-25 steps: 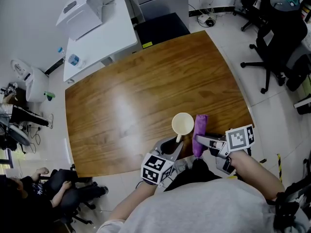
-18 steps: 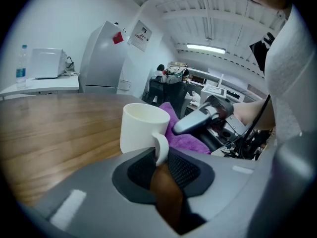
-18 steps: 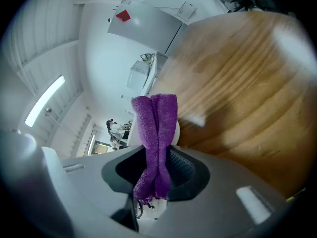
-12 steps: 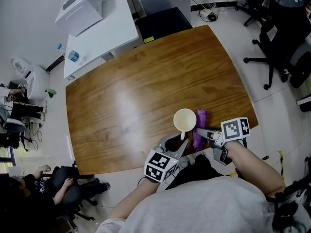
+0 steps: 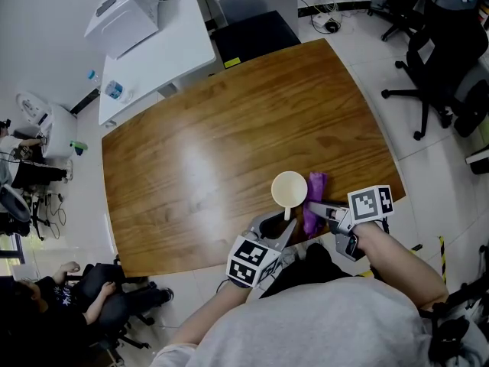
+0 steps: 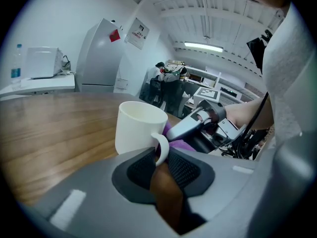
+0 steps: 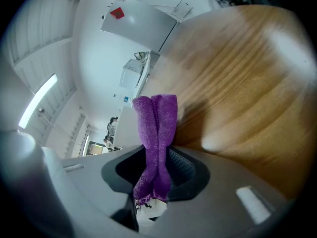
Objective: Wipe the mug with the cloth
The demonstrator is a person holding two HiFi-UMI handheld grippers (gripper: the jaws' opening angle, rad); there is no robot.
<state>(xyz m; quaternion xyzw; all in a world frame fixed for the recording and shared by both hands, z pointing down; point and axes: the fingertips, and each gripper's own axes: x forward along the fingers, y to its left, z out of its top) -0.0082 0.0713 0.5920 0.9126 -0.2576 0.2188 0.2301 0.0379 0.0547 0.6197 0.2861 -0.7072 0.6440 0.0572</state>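
Note:
A cream mug [image 5: 289, 190] stands upright on the wooden table [image 5: 191, 151] near its front edge. My left gripper [image 5: 280, 225] is shut on the mug's handle [image 6: 162, 149], which sits pinched between the two dark pads. A purple cloth [image 5: 315, 193] lies just right of the mug, low over the table. My right gripper [image 5: 312, 208] is shut on the cloth [image 7: 157, 133], whose folded strip runs out forward from between the jaws. In the left gripper view the right gripper [image 6: 197, 125] and a bit of cloth [image 6: 181, 144] show close behind the mug [image 6: 140, 127].
A white side table [image 5: 164, 48] with a printer [image 5: 122, 17] stands beyond the far left corner. Office chairs [image 5: 439, 56] are at the right, and a seated person [image 5: 46, 304] at the lower left. The table's front edge runs just under both grippers.
The right gripper has come down with the cloth, which now sits lower beside the mug. The left gripper and the mug have stayed where they were.

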